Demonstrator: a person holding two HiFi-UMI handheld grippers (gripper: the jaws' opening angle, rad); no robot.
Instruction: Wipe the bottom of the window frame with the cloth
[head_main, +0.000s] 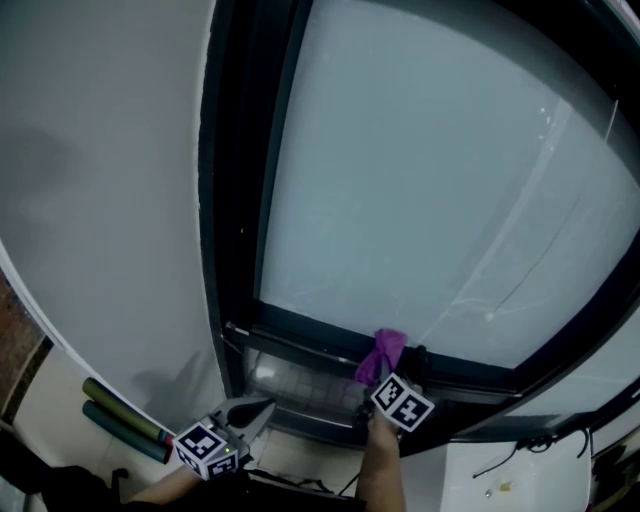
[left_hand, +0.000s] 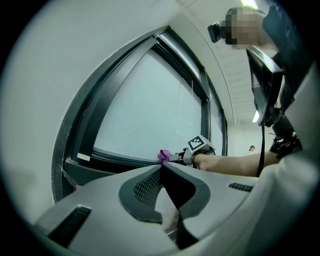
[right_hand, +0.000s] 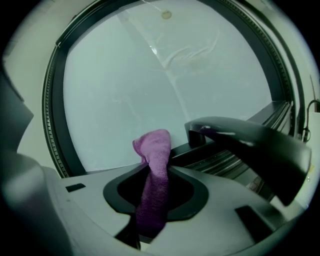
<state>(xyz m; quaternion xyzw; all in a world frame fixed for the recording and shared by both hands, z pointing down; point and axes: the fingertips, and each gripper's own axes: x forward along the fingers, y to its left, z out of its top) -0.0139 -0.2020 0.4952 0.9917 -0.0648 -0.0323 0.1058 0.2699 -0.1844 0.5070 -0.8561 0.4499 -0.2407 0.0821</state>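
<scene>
Mostly the frames are filled by a frosted window pane (head_main: 430, 170) set in a dark window frame (head_main: 235, 200), with a pale wall (head_main: 100, 180) to its left. Along the frame's bottom rail (head_main: 300, 335) sits the purple cloth (head_main: 383, 352), bunched up against the lower edge of the glass, towards the middle of the rail.

In the right gripper view the cloth (right_hand: 155, 180) runs lengthwise down the gap between the two jaws, which are pressed onto it from either side. Its free end sticks out past the tips as a rounded wad. A dark lever handle (right_hand: 250, 145) juts from the frame just to the right of it.

From above, the right gripper (head_main: 378, 378) points up at the rail with the forearm (head_main: 380, 470) stretched straight out behind it. The left gripper view shows that same forearm reaching level across to the frame.

Lower and to the left, the left gripper (head_main: 262, 408) is apart from the cloth and angled towards the frame's bottom left corner. Its jaws meet at the tips with nothing between them (left_hand: 162, 166).

Two dark green tubes (head_main: 125, 415) lie side by side near the foot of the wall.
</scene>
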